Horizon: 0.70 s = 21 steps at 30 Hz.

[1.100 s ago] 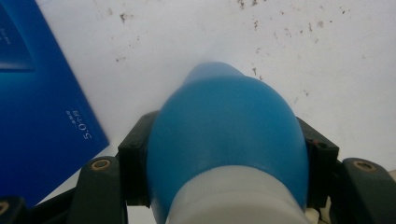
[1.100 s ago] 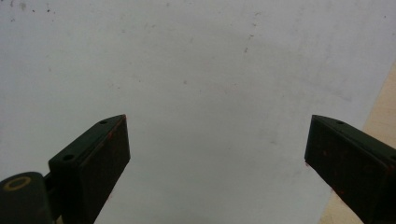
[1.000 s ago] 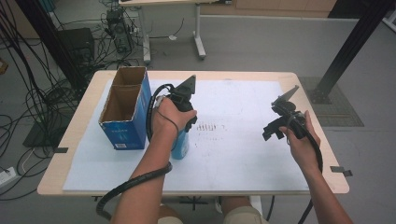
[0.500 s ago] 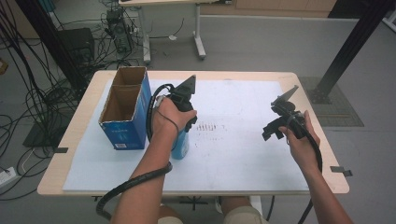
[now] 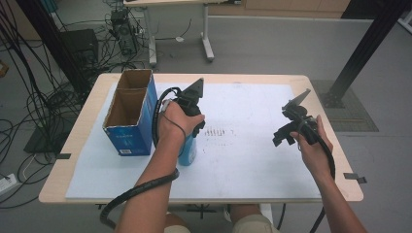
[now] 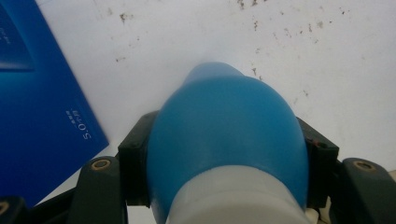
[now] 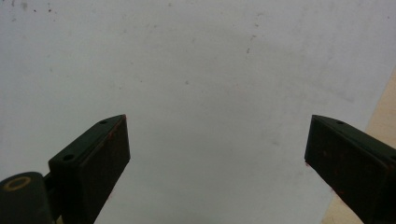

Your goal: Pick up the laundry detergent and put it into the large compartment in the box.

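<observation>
We see the left gripper (image 5: pixel 187 145) clamped on the blue bottle (image 5: pixel 188 150), standing on the white mat (image 5: pixel 252 160) just right of the blue box (image 5: pixel 130 112) (open-topped). Right gripper (image 7: pixel 217 158) hovers empty, jaws wide.

Even, soft room light falls from above; shadows on the white sheet (image 5: pixel 252 121) are faint. The blue bottle (image 6: pixel 229 135) looks blurred up close, with mild glare on its top.

bottle (image 6: pixel 224 135) showing blue, white band | box (image 5: pixel 127 141) showing blue outside, brown inside | sheet (image 5: pixel 252 145) showing white, dark specks | surface (image 5: pixel 82 131) showing tan wood | grippers showing black
</observation>
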Each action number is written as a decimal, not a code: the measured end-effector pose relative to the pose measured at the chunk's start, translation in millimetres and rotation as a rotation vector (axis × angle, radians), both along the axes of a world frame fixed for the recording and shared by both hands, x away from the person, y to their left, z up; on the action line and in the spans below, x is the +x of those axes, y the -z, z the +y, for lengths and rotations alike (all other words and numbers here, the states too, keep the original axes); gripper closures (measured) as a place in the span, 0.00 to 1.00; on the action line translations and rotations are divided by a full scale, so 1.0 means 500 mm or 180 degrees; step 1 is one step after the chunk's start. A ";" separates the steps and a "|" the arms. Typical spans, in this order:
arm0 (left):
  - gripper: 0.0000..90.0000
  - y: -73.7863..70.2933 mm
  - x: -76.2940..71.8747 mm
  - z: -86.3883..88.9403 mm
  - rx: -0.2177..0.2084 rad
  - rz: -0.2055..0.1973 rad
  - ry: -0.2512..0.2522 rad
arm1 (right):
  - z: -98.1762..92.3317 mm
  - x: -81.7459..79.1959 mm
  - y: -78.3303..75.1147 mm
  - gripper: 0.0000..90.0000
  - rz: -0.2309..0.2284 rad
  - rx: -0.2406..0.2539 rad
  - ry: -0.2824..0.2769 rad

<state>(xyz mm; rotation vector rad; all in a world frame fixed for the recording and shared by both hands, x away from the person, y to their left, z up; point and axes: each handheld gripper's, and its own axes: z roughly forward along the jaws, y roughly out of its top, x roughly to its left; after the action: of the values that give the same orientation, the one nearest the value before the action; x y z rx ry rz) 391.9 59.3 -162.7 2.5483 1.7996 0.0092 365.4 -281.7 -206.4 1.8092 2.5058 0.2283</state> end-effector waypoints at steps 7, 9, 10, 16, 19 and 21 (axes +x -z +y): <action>0.41 0.000 0.000 -0.001 0.0004 0.0004 0.0002 | 0.000 0.000 0.002 0.07 0.0001 -0.0004 -0.0008; 0.41 0.000 0.000 -0.001 0.0003 0.0002 -0.0002 | 0.000 -0.001 0.002 0.07 -0.0003 -0.0005 -0.0013; 0.41 0.000 0.001 0.000 0.0003 0.0005 0.0002 | 0.000 -0.001 0.001 0.07 0.0002 -0.0004 -0.0002; 0.41 0.000 0.001 -0.001 0.0005 0.0010 0.0001 | -0.003 -0.002 0.001 0.07 -0.0005 -0.0001 -0.0003; 0.41 0.000 0.000 -0.002 0.0007 0.0009 0.0005 | -0.003 -0.002 0.000 0.07 -0.0004 0.0003 0.0000; 0.41 -0.001 0.000 -0.002 0.0010 0.0010 0.0006 | -0.003 -0.002 0.000 0.07 -0.0003 0.0004 0.0003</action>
<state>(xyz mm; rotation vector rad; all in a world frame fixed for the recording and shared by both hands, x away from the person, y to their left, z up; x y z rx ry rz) 392.2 58.4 -162.4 2.5534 1.7999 0.0083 364.4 -283.2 -206.2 1.8103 2.5048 0.2309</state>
